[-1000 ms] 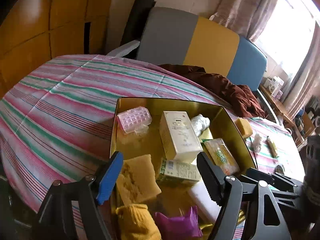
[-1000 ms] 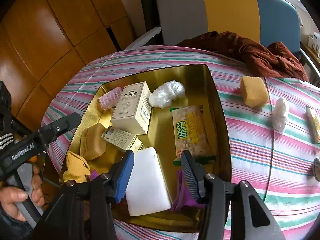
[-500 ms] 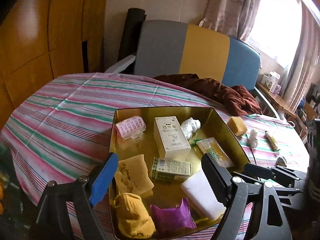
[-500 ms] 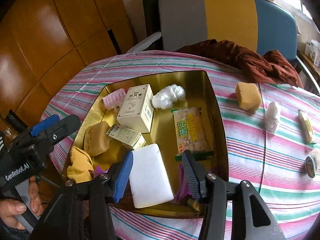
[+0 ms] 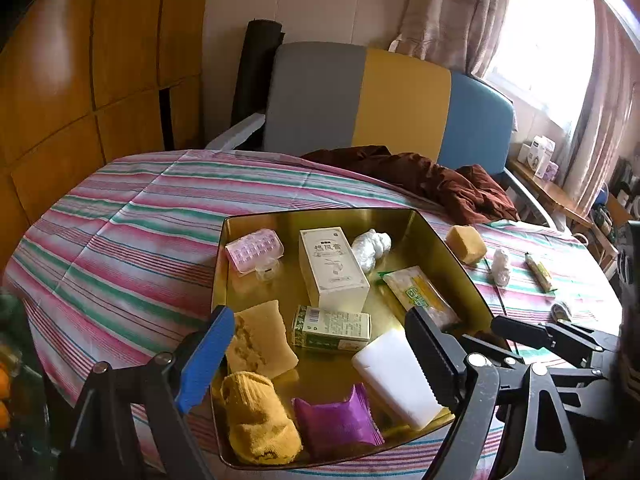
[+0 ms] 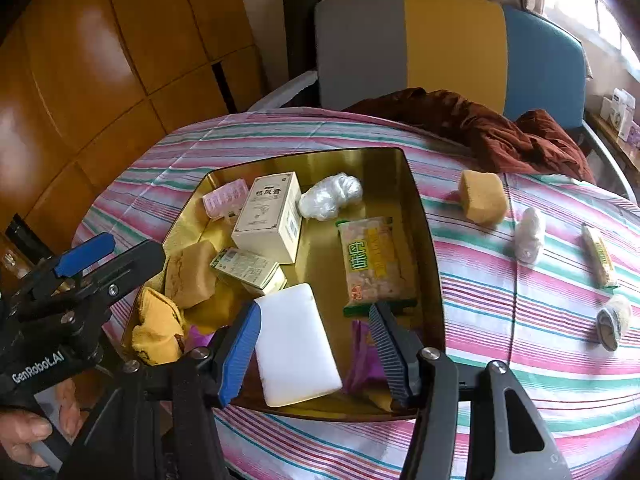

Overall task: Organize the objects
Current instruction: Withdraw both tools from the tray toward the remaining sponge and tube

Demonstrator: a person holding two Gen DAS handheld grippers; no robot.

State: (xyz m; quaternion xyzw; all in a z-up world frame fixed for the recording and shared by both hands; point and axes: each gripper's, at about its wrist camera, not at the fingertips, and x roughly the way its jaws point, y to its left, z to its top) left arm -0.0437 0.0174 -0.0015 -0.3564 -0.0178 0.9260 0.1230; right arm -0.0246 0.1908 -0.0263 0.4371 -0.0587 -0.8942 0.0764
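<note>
Left tool point(image 5: 312, 356): hovering at the gold tray's near edge, fingers spread wide, pinching nothing.
Right tool point(image 6: 314, 350): hanging over the tray's near edge, fingers spread, the white block showing between them, untouched as far as I can tell.
Gold tray point(image 5: 448, 248): sitting on the striped worktop point(image 5: 120, 248).
Tray, near end: yellow sock point(image 5: 260, 420), purple packet point(image 5: 336, 420), white block point(image 6: 296, 344).
Tray, middle: tan sponge point(image 5: 260, 344), green carton point(image 5: 332, 328), snack bag point(image 6: 372, 264).
Tray, far end: pink pill case point(image 5: 254, 250), cream box point(image 5: 332, 268), white wad point(image 5: 370, 246).
Beyond the tray's right wall: second sponge point(image 6: 482, 196), small white bundle point(image 6: 528, 236), wrapped bar point(image 6: 598, 256), tape roll point(image 6: 612, 322), all lying on the worktop.
Behind the tray: brown cloth point(image 5: 440, 184) bunching at the worktop's far edge.
</note>
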